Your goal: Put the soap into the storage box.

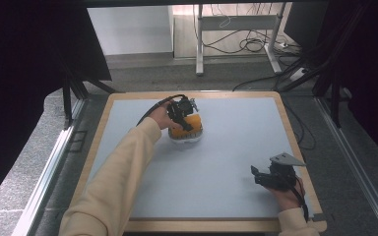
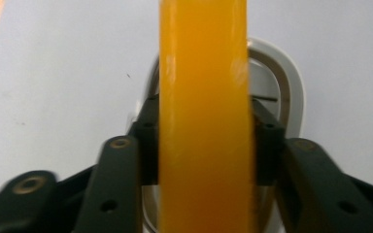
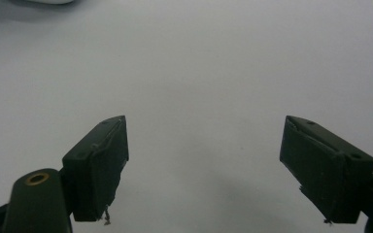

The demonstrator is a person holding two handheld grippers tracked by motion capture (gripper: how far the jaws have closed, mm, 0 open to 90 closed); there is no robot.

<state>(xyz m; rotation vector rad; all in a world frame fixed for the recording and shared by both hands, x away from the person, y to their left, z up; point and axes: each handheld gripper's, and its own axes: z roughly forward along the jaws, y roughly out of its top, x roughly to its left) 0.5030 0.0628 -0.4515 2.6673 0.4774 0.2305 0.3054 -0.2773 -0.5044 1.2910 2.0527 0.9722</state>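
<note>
A glossy orange block (image 1: pixel 191 123) stands over a white oval dish (image 1: pixel 187 137) a little left of the table's middle, toward the back. My left gripper (image 1: pixel 182 118) reaches it from the left. In the left gripper view the orange block (image 2: pixel 204 121) runs up between the two jaws, both pads lie flat against its sides, and the white dish (image 2: pixel 291 92) shows behind it. My right gripper (image 1: pixel 258 177) rests near the front right corner, jaws wide apart over bare table, with nothing between them (image 3: pixel 204 170).
The grey mat (image 1: pixel 226 162) has a wooden border (image 1: pixel 295 137) all round. A sleeved forearm (image 1: pixel 123 167) crosses the left half of the table. A white edge (image 3: pixel 43 1) peeks in at the top left of the right gripper view.
</note>
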